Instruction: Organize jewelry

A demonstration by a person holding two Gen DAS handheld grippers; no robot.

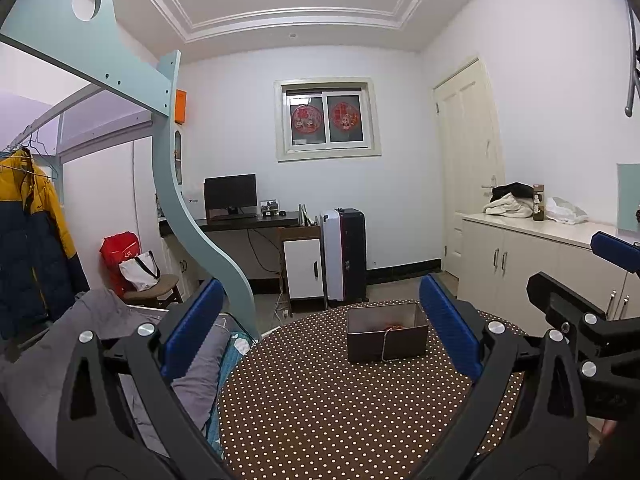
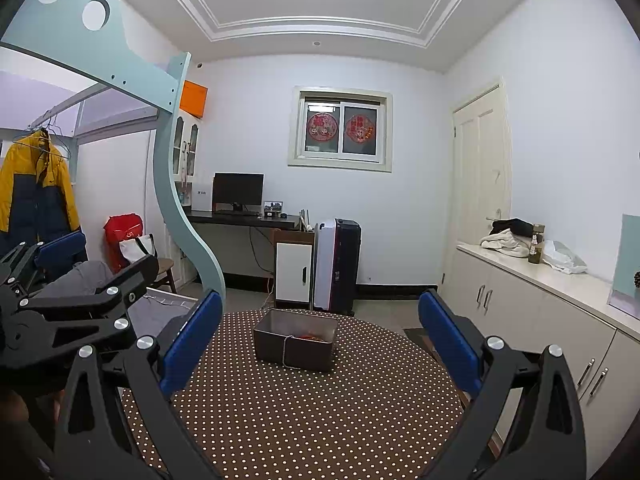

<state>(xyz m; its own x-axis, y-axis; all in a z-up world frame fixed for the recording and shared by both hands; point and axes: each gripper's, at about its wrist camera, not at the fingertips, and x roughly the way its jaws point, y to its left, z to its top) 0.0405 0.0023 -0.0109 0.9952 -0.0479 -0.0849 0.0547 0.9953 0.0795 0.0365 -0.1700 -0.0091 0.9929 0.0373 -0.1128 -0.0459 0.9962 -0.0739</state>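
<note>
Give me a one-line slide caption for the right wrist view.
Right tongs open above the polka-dot table, facing a metal tin with a chain draped over its rim.

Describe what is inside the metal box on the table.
The metal box holds something red-orange; a silver chain drapes over its front wall. The walls hide the rest of the floor.

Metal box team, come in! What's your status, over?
Left gripper open, right gripper open, both empty. Metal box on dotted table, chain draped over rim. Nothing blocking.
</note>
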